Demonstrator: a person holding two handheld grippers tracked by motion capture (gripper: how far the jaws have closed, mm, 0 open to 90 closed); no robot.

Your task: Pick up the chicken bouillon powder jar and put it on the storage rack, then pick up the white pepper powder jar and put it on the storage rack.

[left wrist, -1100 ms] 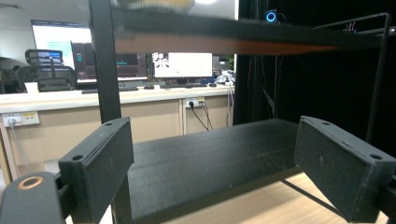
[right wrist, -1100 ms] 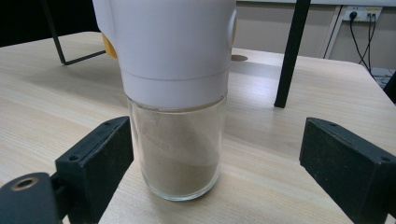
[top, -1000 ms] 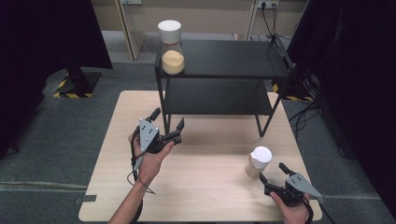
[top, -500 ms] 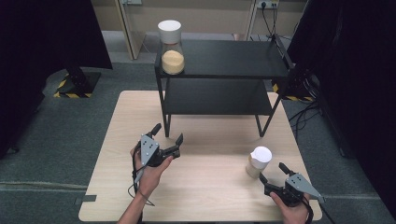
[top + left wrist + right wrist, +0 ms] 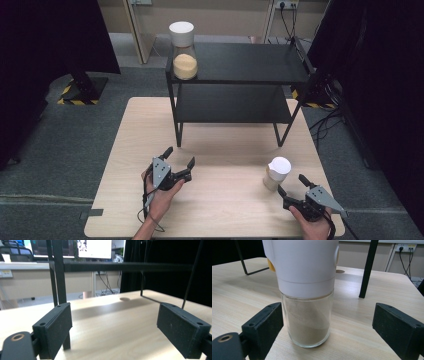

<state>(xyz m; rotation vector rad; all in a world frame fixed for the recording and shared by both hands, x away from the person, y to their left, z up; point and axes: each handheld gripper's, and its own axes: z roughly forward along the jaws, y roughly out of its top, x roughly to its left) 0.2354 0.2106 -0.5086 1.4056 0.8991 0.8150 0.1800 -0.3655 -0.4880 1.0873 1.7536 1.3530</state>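
Scene: a light wooden worktop [image 5: 220, 220] carries a black 2-tier shelf rack [image 5: 240, 65] at its far side, with a person seated at the near edge holding 1 tool in each hand.
Left tool: the left tool [image 5: 177, 162] hovers low over the worktop's near-left area, jaws spread wide and holding nothing; its own view looks between the jaws toward a rack leg [image 5: 58, 275], well apart from any jar.
Right tool: the right tool [image 5: 292, 185] sits at the near-right corner, jaws wide apart and gripping nothing, aimed at the shaker jar just ahead.
Shaker jar: a small glass shaker jar [image 5: 305, 317] with a white cap stands upright on the worktop, part-filled with pale powder, roughly centred between the right tool's open jaws, apparently lined up for a grasp.
Second jar: a larger white-lidded jar [image 5: 183, 52] of yellowish grain stands at the top shelf's left front corner, out of either tool's immediate reach.
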